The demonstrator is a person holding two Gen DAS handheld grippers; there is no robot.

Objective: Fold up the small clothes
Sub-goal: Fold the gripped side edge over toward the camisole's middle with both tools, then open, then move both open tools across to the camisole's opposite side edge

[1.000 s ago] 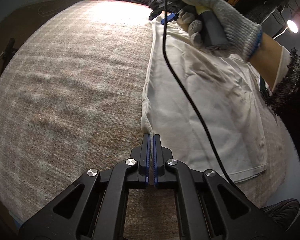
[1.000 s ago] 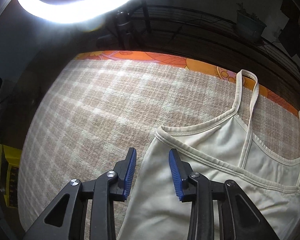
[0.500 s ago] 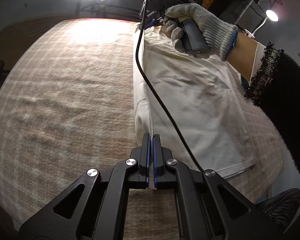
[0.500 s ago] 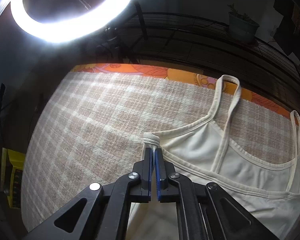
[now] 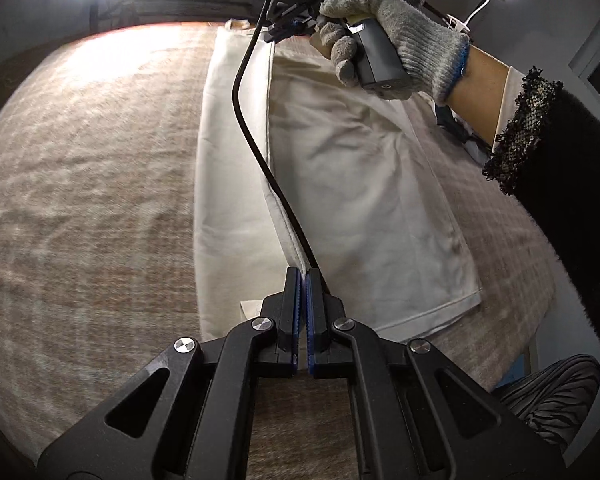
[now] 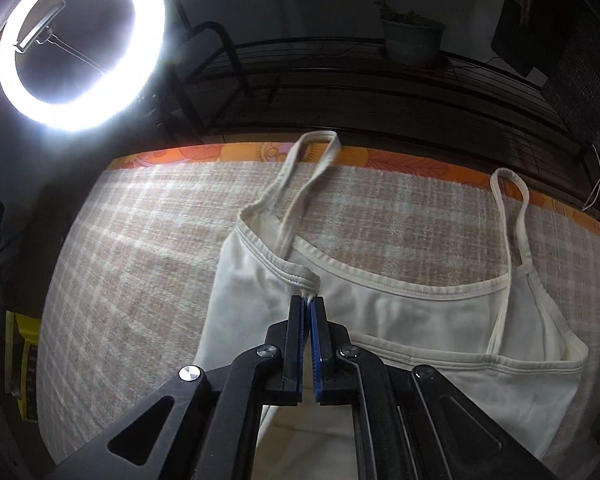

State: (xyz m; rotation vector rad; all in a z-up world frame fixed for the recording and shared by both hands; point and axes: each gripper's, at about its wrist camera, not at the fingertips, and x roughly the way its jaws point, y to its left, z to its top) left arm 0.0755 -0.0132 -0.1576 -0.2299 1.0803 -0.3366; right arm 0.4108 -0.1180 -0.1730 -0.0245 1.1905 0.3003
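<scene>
Camisole (image 6: pixel 440 320) label (image 5: pixel 249 309), writing unreadable

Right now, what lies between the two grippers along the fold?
In the left wrist view, only the camisole's folded-over side edge and the right gripper's black cable span from it to the left gripper.

Camisole (image 5: pixel 360 184) lay on the blanket-covered desk (image 5: pixel 80 200), its left side folded rightward over the middle, left tongs (image 5: pixel 303 276) at the near hem, right tongs (image 6: pixel 309 304) at the far neckline, ring light (image 6: pixel 76 44) beyond the far-left edge.
</scene>
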